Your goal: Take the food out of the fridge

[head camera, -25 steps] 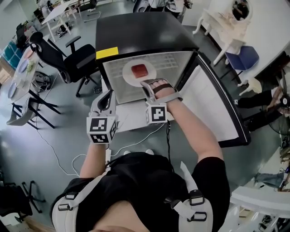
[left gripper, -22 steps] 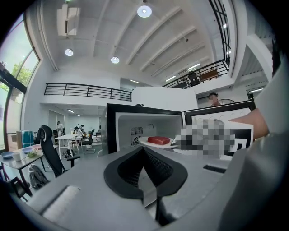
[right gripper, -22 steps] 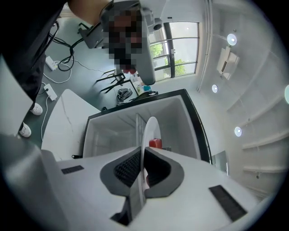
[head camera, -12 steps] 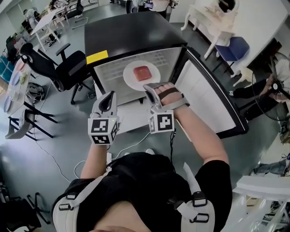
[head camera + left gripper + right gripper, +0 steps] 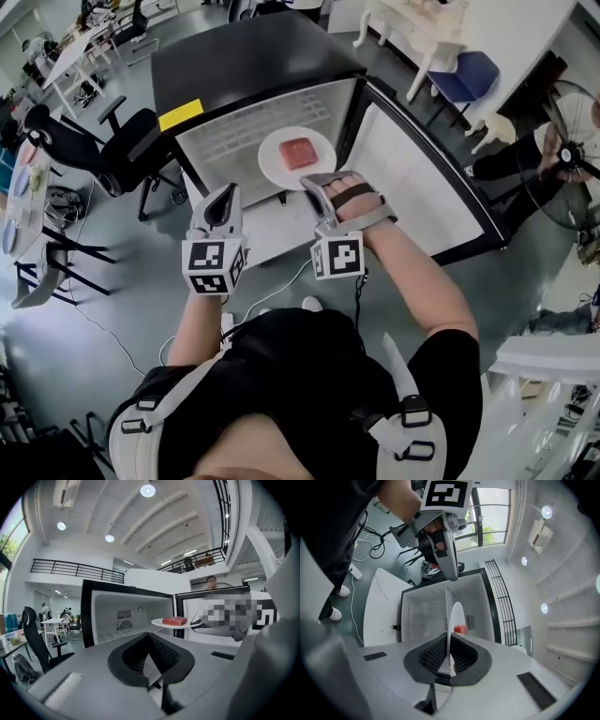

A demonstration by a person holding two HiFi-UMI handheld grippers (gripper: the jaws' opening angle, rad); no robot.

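The black fridge (image 5: 244, 66) stands with its door (image 5: 422, 187) swung out to the right. My right gripper (image 5: 317, 183) is shut on the near rim of a white plate (image 5: 272, 155) that carries a red block of food (image 5: 299, 152). The plate hangs level in front of the fridge's open white compartment. In the right gripper view the plate (image 5: 452, 620) runs edge-on between the pads of the right gripper (image 5: 449, 656), with the food (image 5: 460, 629) beyond. My left gripper (image 5: 222, 195) is shut on nothing, left of the plate. From the left gripper (image 5: 150, 656) the food (image 5: 174, 620) shows to the right.
A black office chair (image 5: 122, 141) stands left of the fridge, with desks (image 5: 19, 178) further left. A cable (image 5: 281, 281) trails on the floor by my feet. A fan (image 5: 572, 155) and a blue-seated chair (image 5: 466, 70) stand at the right.
The right gripper has drawn the plate with the food back out of the fridge compartment towards me. The left gripper has also drifted back a little.
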